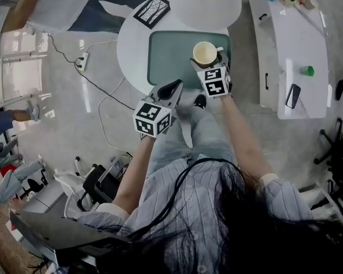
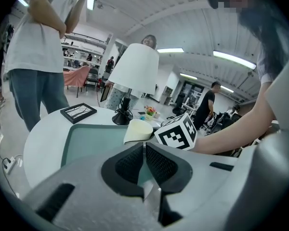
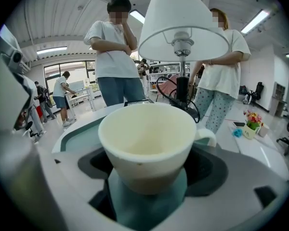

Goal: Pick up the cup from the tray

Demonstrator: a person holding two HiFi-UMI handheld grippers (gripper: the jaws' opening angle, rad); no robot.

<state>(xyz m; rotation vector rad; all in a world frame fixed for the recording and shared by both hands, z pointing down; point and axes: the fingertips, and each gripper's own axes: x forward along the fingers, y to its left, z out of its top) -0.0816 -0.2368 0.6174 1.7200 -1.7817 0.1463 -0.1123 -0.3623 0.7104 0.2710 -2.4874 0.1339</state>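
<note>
A cream cup point(image 1: 204, 53) stands at the right of the teal tray point(image 1: 166, 56) on the round white table. My right gripper point(image 1: 210, 63) reaches in from the near side with its jaws on both sides of the cup. In the right gripper view the cup point(image 3: 147, 134) fills the space between the dark pads point(image 3: 96, 165), which press on its lower body, handle pointing right. My left gripper point(image 1: 174, 86) hovers at the tray's near edge, jaws shut and empty. The left gripper view shows its pads point(image 2: 130, 165) closed together, with the cup point(image 2: 137, 130) and the tray point(image 2: 91, 138) beyond.
A white-shaded lamp point(image 1: 206, 1) and a black picture frame point(image 1: 152, 10) stand behind the tray. Two people point(image 3: 115, 57) stand beyond the table. A white side table point(image 1: 300, 44) at right holds a phone point(image 1: 293, 96). A cable and a power strip point(image 1: 80, 61) lie on the floor at left.
</note>
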